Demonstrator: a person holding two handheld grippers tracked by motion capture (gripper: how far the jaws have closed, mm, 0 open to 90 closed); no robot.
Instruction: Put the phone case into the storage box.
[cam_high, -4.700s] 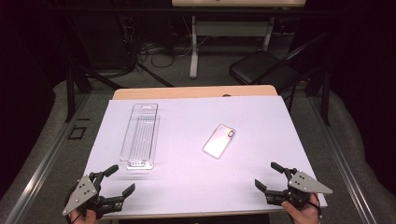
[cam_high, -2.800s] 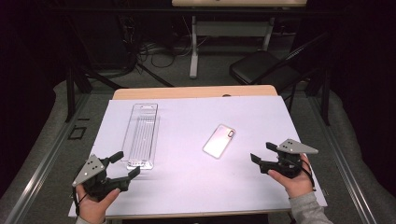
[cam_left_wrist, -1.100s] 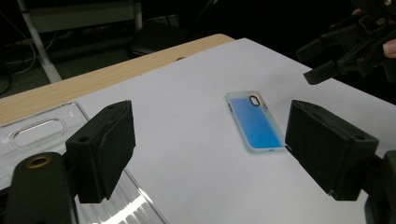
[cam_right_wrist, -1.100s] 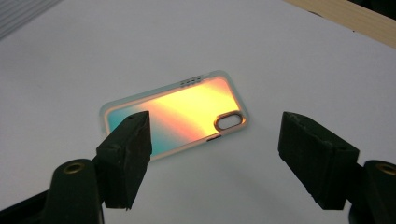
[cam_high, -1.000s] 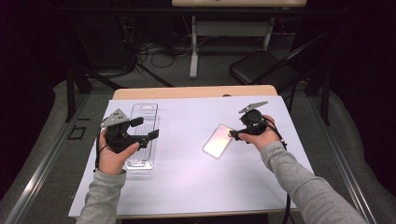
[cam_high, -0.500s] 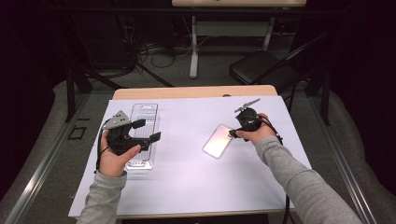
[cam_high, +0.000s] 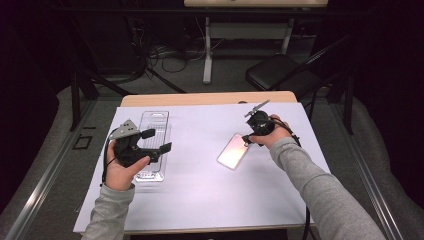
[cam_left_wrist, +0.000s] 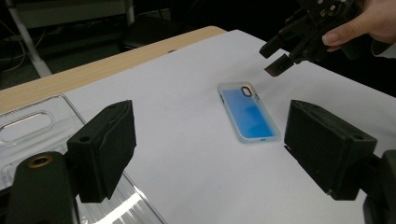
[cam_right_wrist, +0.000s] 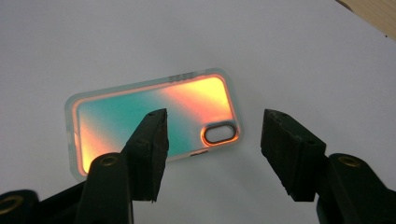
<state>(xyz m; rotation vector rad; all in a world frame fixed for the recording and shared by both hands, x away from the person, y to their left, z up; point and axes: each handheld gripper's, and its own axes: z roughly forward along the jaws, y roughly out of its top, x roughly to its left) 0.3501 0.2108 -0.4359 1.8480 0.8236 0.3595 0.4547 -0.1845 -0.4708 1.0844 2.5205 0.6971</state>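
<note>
An iridescent phone case (cam_high: 234, 151) lies flat on the white sheet, right of centre, its camera cutout toward the far end. My right gripper (cam_high: 246, 140) hangs just over that end; its jaws have just been closing and stand open, with nothing pressed between them. In the right gripper view the case (cam_right_wrist: 187, 100) lies beneath the right gripper (cam_right_wrist: 217, 154). My left gripper (cam_high: 159, 141) is open above a clear plastic tray (cam_high: 152, 120). From the left gripper view I look between the left gripper (cam_left_wrist: 208, 144) jaws at the case (cam_left_wrist: 250, 114) and the right gripper (cam_left_wrist: 275, 60).
A white sheet (cam_high: 200, 190) covers most of the wooden table (cam_high: 200, 98), leaving a bare wood strip at the far edge. A black chair (cam_high: 280, 72) and floor cables lie beyond the table. The clear tray (cam_left_wrist: 28, 126) sits at the sheet's left.
Both hands came forward from the near edge. Over the last second the right gripper edged down toward the case with its jaws narrower. The left gripper stayed over the tray.
</note>
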